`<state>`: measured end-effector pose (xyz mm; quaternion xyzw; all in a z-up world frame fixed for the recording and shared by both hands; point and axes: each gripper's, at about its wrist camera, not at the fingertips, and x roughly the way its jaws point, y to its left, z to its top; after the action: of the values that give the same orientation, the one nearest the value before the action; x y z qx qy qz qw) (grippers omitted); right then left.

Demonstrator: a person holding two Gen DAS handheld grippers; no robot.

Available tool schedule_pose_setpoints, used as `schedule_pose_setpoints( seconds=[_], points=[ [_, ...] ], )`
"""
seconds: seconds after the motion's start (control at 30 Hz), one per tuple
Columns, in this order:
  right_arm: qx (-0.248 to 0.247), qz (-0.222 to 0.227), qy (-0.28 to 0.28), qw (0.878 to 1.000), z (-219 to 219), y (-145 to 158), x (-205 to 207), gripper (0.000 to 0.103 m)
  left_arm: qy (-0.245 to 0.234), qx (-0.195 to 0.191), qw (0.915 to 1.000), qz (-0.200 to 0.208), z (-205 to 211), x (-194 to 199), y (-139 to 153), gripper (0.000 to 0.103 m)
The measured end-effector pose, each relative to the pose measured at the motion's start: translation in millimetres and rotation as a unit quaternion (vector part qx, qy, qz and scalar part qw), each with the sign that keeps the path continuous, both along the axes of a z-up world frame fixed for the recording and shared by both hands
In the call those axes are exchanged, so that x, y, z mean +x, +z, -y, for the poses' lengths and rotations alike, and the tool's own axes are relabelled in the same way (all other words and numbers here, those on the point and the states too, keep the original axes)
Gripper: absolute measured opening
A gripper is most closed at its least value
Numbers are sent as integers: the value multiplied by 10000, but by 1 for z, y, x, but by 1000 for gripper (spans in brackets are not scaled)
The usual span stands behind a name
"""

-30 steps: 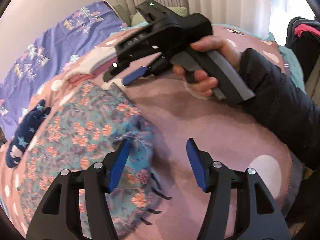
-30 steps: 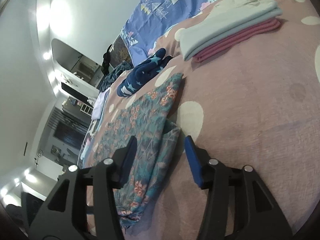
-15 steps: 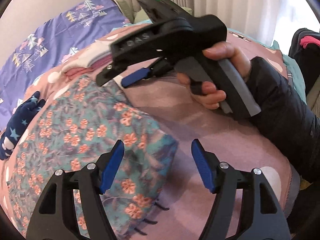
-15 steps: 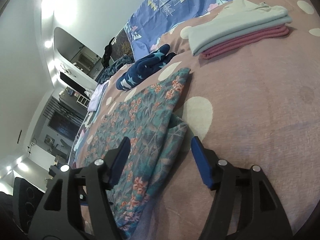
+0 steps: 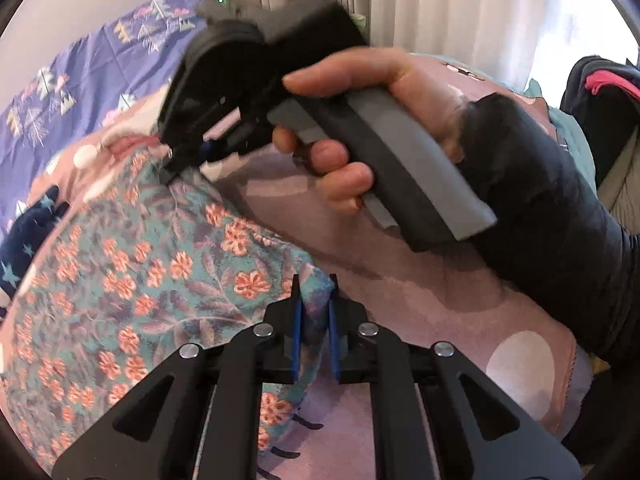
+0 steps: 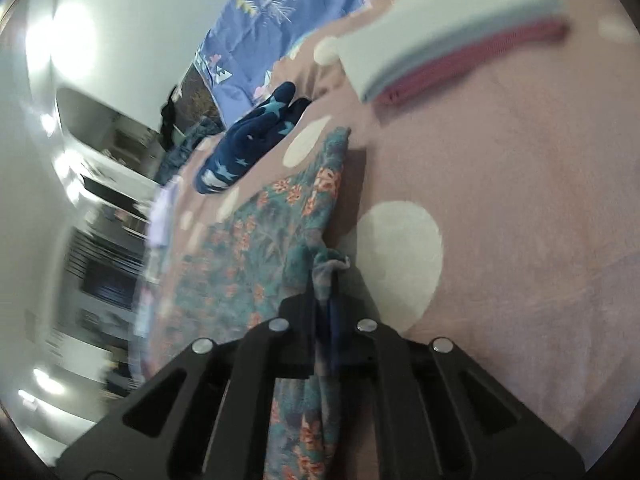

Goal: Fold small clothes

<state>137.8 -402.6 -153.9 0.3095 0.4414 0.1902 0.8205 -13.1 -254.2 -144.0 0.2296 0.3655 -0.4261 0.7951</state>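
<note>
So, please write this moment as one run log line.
left claw: closing on floral cloth | right claw: shut on cloth edge | fold: not yet

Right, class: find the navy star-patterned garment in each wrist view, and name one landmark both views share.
Left wrist view: the navy star-patterned garment lies at the far left edge, beyond the floral garment.
Right wrist view: it lies left of centre in the upper half, beyond the floral garment.
Shared landmark: the folded white-and-pink stack, upper right in the right wrist view and partly hidden behind the right gripper in the left wrist view.
</note>
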Motion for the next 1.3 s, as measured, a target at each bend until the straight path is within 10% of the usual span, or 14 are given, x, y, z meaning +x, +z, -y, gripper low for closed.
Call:
schedule_pose_setpoints(
  seconds=[0.2, 0.5, 0.6, 0.7, 0.93, 1.17, 1.3],
  points=[
    [11, 42, -380, 9993, 16, -26, 5, 3, -78, 109, 9999, -107, 4, 0, -14, 12],
    [238, 1226, -41, 9922, 15, 17, -28, 8, -186, -420, 9977, -506, -5, 7, -17, 29],
    [368, 978, 497, 9933, 0, 4, -18, 8, -177, -652, 9946, -791, -11, 13, -22, 33],
    [-602, 403, 478, 9962, -15, -32, -2, 0, -151, -806, 9907, -1083, -16, 20, -28, 33],
    [-836, 558, 222, 9947, -14, -33, 0, 0, 47, -1175, 9826, -1438, -40, 16, -25, 33],
    [-802, 357, 140, 9960, -13, -18, -9, 0, 1067, -1417, 9774, -1153, -150, -2, -10, 33],
    [-1616, 385, -173, 9860, -28, 20, -31, 8, 2373, -1756, 9527, -723, -266, -13, 2, 35]
  ],
)
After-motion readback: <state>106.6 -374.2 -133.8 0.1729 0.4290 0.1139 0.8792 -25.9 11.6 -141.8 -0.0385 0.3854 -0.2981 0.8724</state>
